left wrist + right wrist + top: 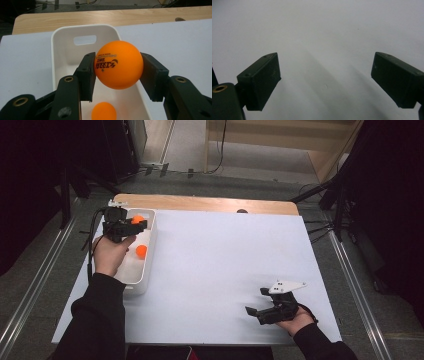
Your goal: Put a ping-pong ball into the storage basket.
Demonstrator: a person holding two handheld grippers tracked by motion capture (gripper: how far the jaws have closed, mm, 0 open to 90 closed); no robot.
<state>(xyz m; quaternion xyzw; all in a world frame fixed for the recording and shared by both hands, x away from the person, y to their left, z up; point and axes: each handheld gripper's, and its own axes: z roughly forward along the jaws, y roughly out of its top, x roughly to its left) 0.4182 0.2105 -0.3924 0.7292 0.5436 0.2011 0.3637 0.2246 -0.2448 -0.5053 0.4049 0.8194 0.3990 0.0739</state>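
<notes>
While left gripper (117,72) jaws clamp 1 ball (118,64) above bin (58,42) | right gripper (325,80) jaws wide, empty.

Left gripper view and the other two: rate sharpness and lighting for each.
Left gripper view: held orange ball sharp, print legible, evenly lit. Right gripper view: jaws soft, white table blank, faint shadows under the jaws. High view: table bright, surroundings very dark, right gripper slightly grainy.

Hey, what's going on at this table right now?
A person is working with a gripper in each hand. The left gripper is clamped on an orange ball above a white bin, where another ball already lies. The right gripper rests open on the white table, holding nothing.
</notes>
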